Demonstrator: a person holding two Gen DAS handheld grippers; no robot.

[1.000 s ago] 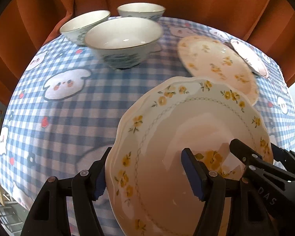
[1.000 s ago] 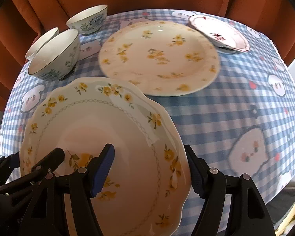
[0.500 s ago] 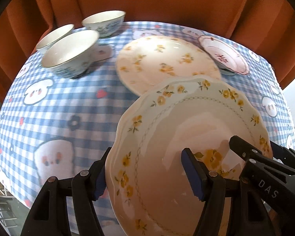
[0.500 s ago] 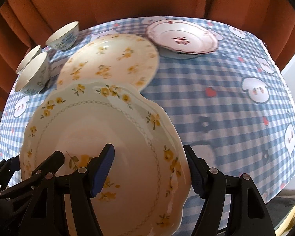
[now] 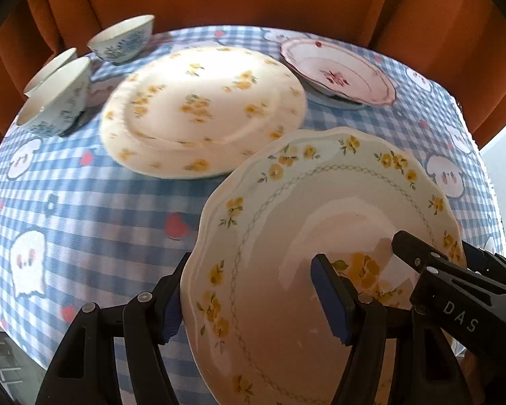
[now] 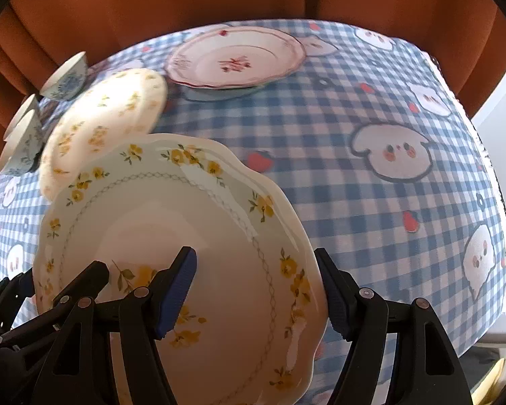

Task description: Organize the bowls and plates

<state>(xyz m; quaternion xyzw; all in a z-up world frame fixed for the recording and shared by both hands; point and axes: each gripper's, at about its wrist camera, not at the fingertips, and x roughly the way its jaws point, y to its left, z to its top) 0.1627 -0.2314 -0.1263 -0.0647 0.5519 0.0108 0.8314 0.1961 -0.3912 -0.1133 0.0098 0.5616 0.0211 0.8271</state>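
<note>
Carrying the scalloped plate (image 5: 307,270) between both grippers is the step in hand, and doing it well means keeping the two grips matched. The left gripper (image 5: 253,300) has one blue-padded finger under the plate's left rim and the other on its inner face; the right gripper (image 6: 263,297) mirrors this on the right rim, so each pair of fingers is clamped on an edge of the plate, standing fairly wide because of the rim's depth. The plate hangs clear above the checked tabletop (image 5: 118,202), tilted slightly with its far edge ahead of the fingers. Beyond the left fingertips lies the flat floral plate (image 5: 202,108), which looks like the likely place to stack; farther ahead and toward the right sits the pink-rimmed plate (image 6: 236,60) resting on another dish. Three bowls (image 5: 57,98) cluster far ahead on the left, well apart from the held plate. My judgement is that the hands should move as one, at the same height and pace, so that neither rim twists out of its pads. Bring the plate level over the floral plate, centre it, then lower gently until it rests before easing either grip. A glazed rim is slippery, so uneven pulling risks a slide or a chip against the plate below.
</note>
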